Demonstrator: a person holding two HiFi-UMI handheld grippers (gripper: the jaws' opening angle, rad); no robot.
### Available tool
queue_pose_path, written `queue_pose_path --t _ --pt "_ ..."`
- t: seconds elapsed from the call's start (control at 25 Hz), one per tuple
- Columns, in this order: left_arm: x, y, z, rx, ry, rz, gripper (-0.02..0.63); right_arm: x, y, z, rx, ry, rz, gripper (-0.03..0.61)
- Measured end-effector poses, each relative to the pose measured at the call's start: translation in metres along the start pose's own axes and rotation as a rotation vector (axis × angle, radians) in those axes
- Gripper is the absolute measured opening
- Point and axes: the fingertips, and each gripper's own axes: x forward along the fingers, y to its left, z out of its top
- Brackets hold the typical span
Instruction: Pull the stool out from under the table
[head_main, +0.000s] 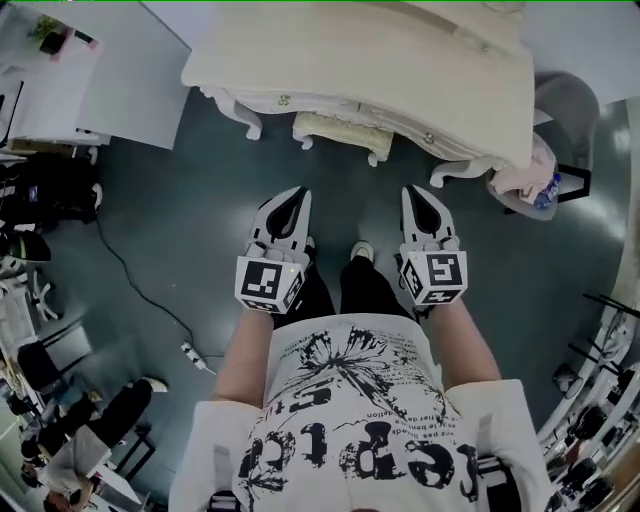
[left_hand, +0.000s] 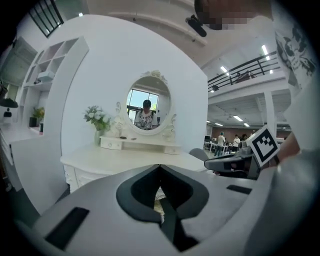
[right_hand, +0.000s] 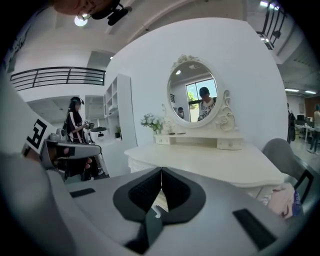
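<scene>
1. Left gripper (head_main: 297, 195) is clenched on nothing, well short of the table (head_main: 380, 50)
2. Stool (head_main: 335, 132) sits tucked under the table's front; likely rigid and fairly light with a soft cushion, so grip the seat's hard edge
3. Right gripper (head_main: 417, 193) is likewise clenched, empty
4. Grey chair (head_main: 572, 105) at far right holds pink cloth (head_main: 520, 180)

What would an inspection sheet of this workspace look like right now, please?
Surface: cream dressing table, front of its top bare; grey floor.
Job's things: stool tucked under the table, only its cushion edge showing.
Clutter: flower vase and oval mirror at the table's back; pink cloth on a grey chair, right.
Grippers: left gripper and right gripper both shut, empty, short of the stool.
Cables: black cable runs across the floor to a power strip, left.
Surroundings: people at lower left.
</scene>
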Motion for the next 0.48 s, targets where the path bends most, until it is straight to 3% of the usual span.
queue_pose_path --t 0.12,0.28,0.48 --pt "0.024 0.019 -0.019 -0.044 0.035 -0.098 0.017 0.023 -0.006 -0.027 0.018 0.053 -0.094 0.015" --pt "0.041 0.044 -0.058 -0.019 0.116 -0.219 0.017 0.058 -0.005 -0.074 0.056 0.113 -0.188 0.015" --pt "0.07 0.085 -0.124 -0.027 0.168 -0.23 0.017 0.108 -0.009 -0.145 0.092 0.152 -0.213 0.015"
